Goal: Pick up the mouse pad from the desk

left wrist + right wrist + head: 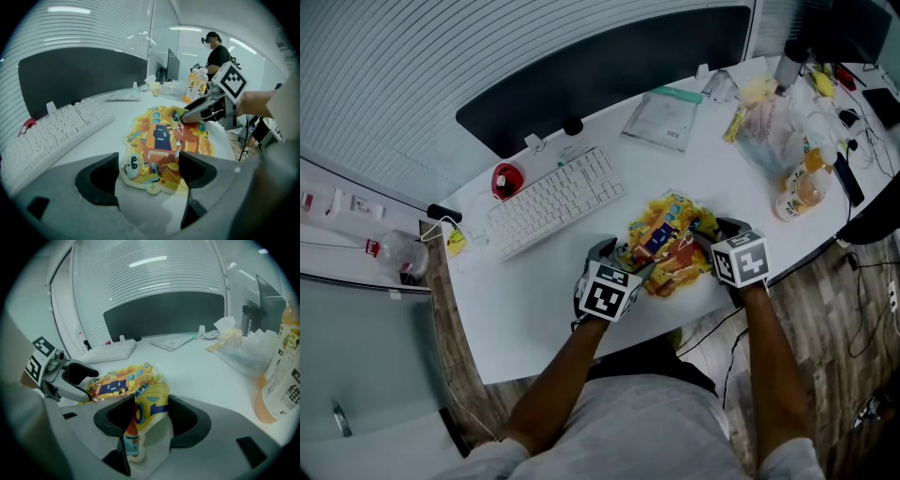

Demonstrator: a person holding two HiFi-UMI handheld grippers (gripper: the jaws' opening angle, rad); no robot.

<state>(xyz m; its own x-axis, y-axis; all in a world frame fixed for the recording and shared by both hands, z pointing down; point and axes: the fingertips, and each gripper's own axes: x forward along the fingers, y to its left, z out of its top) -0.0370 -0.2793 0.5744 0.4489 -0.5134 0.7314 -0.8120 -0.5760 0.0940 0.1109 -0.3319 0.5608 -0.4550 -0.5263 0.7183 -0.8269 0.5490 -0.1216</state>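
Orange and yellow with cartoon print, the mouse pad [667, 246] lay on the white desk [534, 291] near its front edge, just in front of the keyboard [555, 199] and directly between the two tools, which came at it from opposite sides. The left gripper [617, 261] had its jaws spread, with the pad's near edge lying in the gap between them and neither pad pressing on it; it probably stood there to brace that side so the thin sheet could not slide away. The right gripper [710, 236] had its jaws drawn in around a fold of the pad's other edge, which stood up off the desk and filled the space between them, touching both sides as far as its own view showed. That buckle looked deliberate: a flat, flexible sheet offers no edge to grasp, so crowding it from both ends raises a ridge the jaws can pinch. Most of the pad was not yet off the surface, so I judged the lift unfinished.
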